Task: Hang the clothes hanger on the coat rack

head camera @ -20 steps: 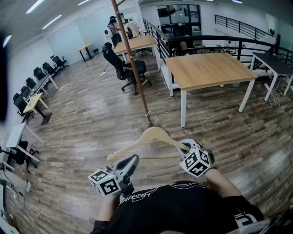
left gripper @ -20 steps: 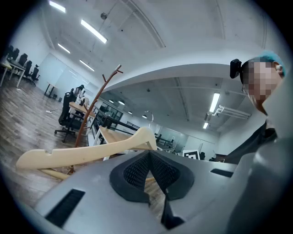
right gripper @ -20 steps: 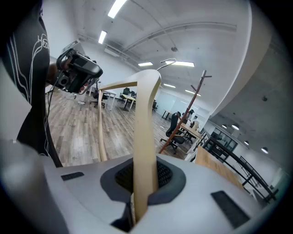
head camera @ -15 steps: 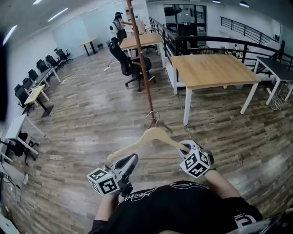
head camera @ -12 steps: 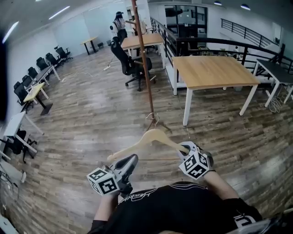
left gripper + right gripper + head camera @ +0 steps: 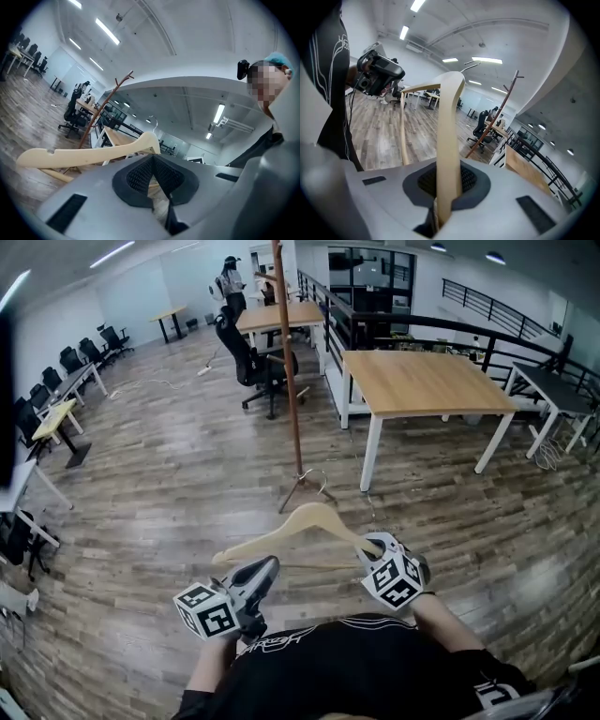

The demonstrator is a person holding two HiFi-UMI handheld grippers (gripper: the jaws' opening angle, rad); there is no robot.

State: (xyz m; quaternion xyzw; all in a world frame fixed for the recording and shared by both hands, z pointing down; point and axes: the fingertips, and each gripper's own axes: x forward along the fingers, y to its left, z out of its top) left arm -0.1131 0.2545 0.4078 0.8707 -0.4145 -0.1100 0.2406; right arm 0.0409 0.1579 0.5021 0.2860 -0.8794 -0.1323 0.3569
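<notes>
A pale wooden clothes hanger [image 6: 298, 527] with a thin metal hook [image 6: 317, 480] hangs level in front of me. My right gripper [image 6: 377, 545] is shut on the end of its right arm; in the right gripper view that arm [image 6: 449, 140] rises from between the pads. My left gripper [image 6: 270, 566] sits just below the hanger's left arm, jaws together and empty, apart from the wood. In the left gripper view the hanger [image 6: 89, 154] lies just beyond the closed gripper [image 6: 153, 158]. The brown coat rack [image 6: 290, 362] stands on the floor ahead, beyond the hook.
A wooden table with white legs [image 6: 422, 381] stands right of the rack. An office chair [image 6: 246, 357] and another table stand behind it. Desks and chairs [image 6: 56, 399] line the left wall. A black railing [image 6: 450, 329] runs at the back right. A person [image 6: 228, 282] stands far off.
Both grippers and the hanger keep their pose in front of me. The room has shifted in view, and the rack pole now stands more upright in the picture.
</notes>
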